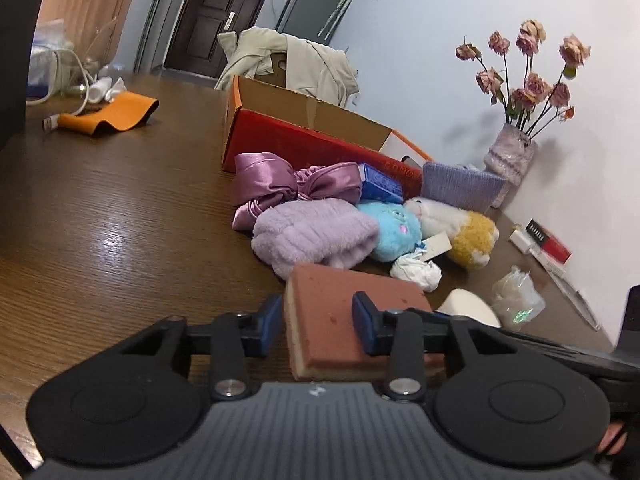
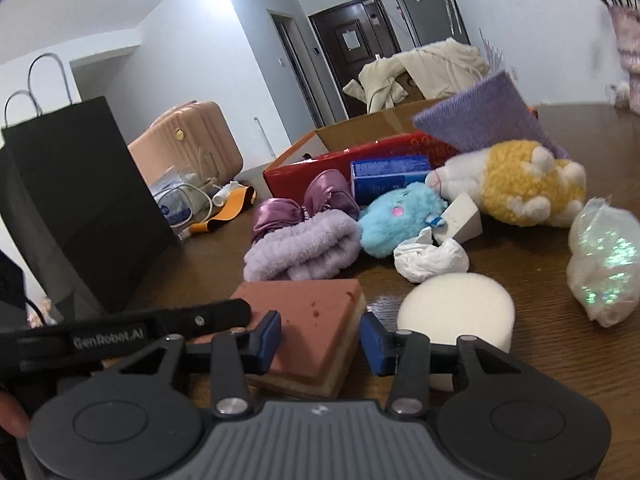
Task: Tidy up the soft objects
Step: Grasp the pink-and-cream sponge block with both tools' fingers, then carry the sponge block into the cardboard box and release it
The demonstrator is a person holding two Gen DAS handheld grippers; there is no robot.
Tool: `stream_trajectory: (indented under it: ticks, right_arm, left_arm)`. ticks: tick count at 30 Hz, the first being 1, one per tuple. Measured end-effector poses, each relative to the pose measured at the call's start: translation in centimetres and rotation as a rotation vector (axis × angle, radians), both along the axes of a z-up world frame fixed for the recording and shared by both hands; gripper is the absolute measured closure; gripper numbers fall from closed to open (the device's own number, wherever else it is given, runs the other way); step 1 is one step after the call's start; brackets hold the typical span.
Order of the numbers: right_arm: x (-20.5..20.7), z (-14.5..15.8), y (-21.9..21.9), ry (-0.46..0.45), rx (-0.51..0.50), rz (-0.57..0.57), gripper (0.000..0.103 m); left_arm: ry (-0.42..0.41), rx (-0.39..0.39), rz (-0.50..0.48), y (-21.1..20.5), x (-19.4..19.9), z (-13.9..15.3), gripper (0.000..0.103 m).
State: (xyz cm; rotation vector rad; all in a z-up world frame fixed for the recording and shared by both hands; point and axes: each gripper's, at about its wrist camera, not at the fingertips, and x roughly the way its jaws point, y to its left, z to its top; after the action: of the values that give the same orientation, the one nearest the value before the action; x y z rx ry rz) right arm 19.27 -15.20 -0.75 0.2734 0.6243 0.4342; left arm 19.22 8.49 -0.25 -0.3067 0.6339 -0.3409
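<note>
here both sets of jaws — left gripper [image 1: 317, 320] and right gripper [image 2: 320, 338] — clamp the sponge [image 1: 340, 312]

Counted on the table beyond the tongs:
- sponges: two, one brick-red block [image 2: 316, 320] and one white round [image 2: 456, 312]
- plush toys: two, blue [image 2: 400, 216] and yellow-white [image 2: 516, 184]
- lilac fluffy cloth [image 2: 300, 248]: one
- satin bow [image 1: 280, 184]: one
- cardboard box [image 1: 304, 120]: one
- vase of dried roses [image 1: 510, 156]: one
</note>
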Motion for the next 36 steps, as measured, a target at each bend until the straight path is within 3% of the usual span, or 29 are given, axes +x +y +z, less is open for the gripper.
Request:
stream_trajectory:
  ticks: [4,10,15,19,21,23,26,28,30,31,32,36]
  right_arm:
    - [0.2,0.4,0.0,0.017,0.012,0.018,0.071]
    - [0.8,6.2,-1.2,-0.122,0.038,0.046,0.071]
    - [9.4,12.1,-2.5,-0.158,0.062,0.081,0.073]
    - [20.9,13.2,-2.3,-0.027,0.094,0.093,0.073]
    - [26.5,13.0,-1.9,0.019,0.084,0.082,0.073]
    - [31.5,11.9,-1.0,0.071,0.049,0.094,0.073]
    - [38.4,8.6,0.7,0.194,0.018,0.117,0.073]
    - [41.3,6.1,1.6,0.244,0.006,0.101,0.073]
    - [42.4,4.2,2.6,0.258,-0.016,0.082,0.071]
    - [42.7,3.6,3.0,0.249,-0.039,0.074,0.071]
    - [42.8,3.2,3.3,0.247,-0.04,0.083,0.071]
    - [42.6,2.7,3.3,0.252,-0.035,0.068,0.07]
  left_arm:
    - [0.032,-0.039,0.014,0.3,0.1,0.4,0.072]
    - [-0.089,-0.094,0.04,-0.2,0.1,6.7,0.073]
    - [-0.138,-0.102,0.058,-1.1,8.7,12.5,0.072]
    - [-0.102,-0.106,0.109,-1.3,18.0,14.5,0.073]
    - [-0.09,-0.086,0.114,-1.5,22.6,14.2,0.073]
    - [-0.02,-0.079,0.155,-1.2,27.1,12.4,0.073]
    - [0.063,-0.075,0.241,-0.7,32.4,8.6,0.073]
    - [0.104,-0.03,0.254,-0.8,34.8,6.2,0.073]
    - [0.122,0.013,0.257,-0.8,36.2,4.9,0.074]
    - [0.119,0.024,0.244,-0.7,36.5,5.0,0.07]
    - [0.114,0.035,0.24,-0.7,36.6,5.1,0.058]
    - [0.115,0.038,0.217,-0.3,37.0,5.2,0.054]
